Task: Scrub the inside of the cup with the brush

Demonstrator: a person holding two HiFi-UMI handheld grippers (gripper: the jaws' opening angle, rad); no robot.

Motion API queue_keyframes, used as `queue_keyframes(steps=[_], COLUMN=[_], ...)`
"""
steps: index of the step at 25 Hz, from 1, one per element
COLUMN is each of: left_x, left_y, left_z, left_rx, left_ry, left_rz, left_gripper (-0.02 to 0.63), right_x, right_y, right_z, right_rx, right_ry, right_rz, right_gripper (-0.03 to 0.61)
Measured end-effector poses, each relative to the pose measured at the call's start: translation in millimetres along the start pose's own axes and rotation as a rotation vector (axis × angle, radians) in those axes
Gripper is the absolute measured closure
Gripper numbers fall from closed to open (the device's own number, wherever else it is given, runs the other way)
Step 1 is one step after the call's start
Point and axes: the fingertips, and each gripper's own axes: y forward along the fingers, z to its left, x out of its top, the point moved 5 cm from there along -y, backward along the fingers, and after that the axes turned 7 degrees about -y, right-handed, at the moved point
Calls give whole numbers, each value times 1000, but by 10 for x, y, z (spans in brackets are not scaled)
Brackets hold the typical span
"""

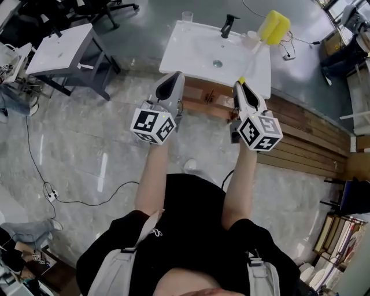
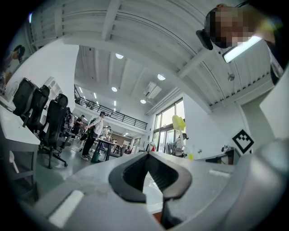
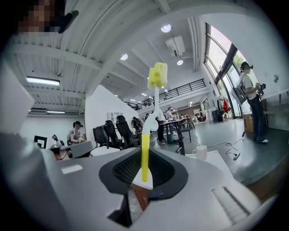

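My right gripper (image 1: 241,82) is shut on the yellow end of a brush handle (image 3: 145,155). The brush (image 1: 273,27) has a white stem and a yellow sponge head, and it points up and away over the white sink basin (image 1: 185,55). A white cup (image 3: 200,152) stands on the sink's right part, apart from the brush. It shows faintly in the head view as the white cup (image 1: 250,37). A clear glass (image 1: 187,16) stands on the basin's far rim. My left gripper (image 1: 172,78) is shut and empty, held at the sink's near edge, level with the right one.
A black faucet (image 1: 229,26) rises at the back of the basin. A second white table (image 1: 58,49) stands to the left, and wooden planks (image 1: 312,133) lie to the right. Cables (image 1: 69,199) run over the tiled floor. People and office chairs (image 2: 52,126) are far behind.
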Motion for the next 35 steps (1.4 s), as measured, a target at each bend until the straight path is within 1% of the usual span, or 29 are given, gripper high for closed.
queue_keyframes(steps=[7, 11, 15, 18, 21, 25, 29, 35], left_x=[54, -13, -146, -263, -382, -494, -571, -658], left_y=[181, 275, 454, 584, 736, 931, 1113, 1427], left_z=[117, 208, 282, 391, 507, 683, 881, 1198], left_rx=[18, 23, 8, 27, 50, 72, 90, 103], left_ry=[-8, -8, 0, -6, -2, 35, 72, 128], left_rz=[-50, -46, -30, -16, 10, 51, 86, 121], left_gripper=[620, 620, 620, 620, 620, 617, 611, 557], right_x=[49, -26, -111, -185, -246, -301, -313, -373], right_y=[78, 160, 240, 322, 419, 622, 863, 1244], right_z=[-265, -352, -467, -572, -738, -847, -889, -969], right_rx=[-4, -7, -27, -37, -55, -53, -30, -8], right_ry=[4, 8, 8, -1, 17, 31, 45, 59], right_rz=[-8, 0, 4, 32, 46, 40, 22, 20], right_gripper=[528, 528, 528, 528, 528, 528, 528, 528])
